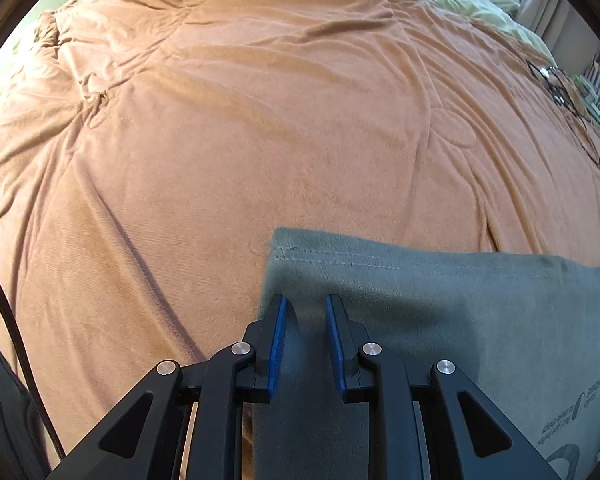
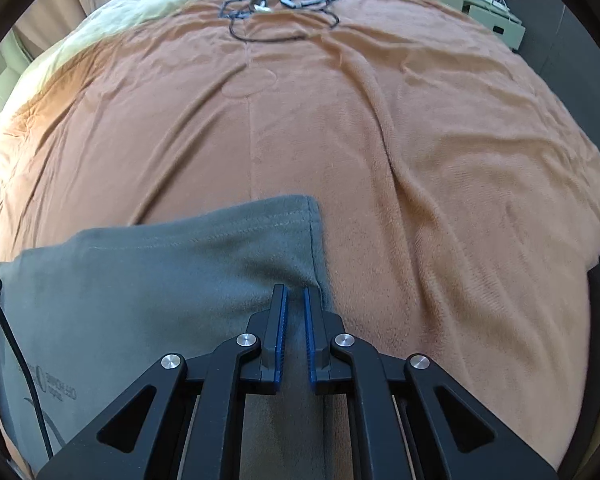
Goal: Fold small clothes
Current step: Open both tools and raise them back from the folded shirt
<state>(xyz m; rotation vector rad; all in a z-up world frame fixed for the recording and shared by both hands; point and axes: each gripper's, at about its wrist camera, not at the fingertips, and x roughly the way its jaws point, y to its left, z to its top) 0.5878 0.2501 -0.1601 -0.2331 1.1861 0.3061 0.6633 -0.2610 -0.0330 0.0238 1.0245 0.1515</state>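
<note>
A grey fleece garment (image 1: 440, 320), soft-napped with a double row of stitching along its far hem and pale printed lettering near one lower corner, lies spread on an orange blanket (image 1: 260, 120) covering a bed. The left tool (image 1: 306, 304), its blue-padded jaws standing a narrow gap apart, sits over the garment's left edge with grey cloth running up between the pads; whether they pinch it cannot be told. The right tool (image 2: 295, 294) has its jaws drawn almost together at the garment's right edge, a fold of the grey cloth rising between them. In the left wrist view the garment spreads from 6 o'clock toward 3 o'clock; in the right wrist view it fills the 7 to 9 o'clock side. A tangle of black cables (image 2: 284, 4) lies at 12 o'clock on the blanket.
</note>
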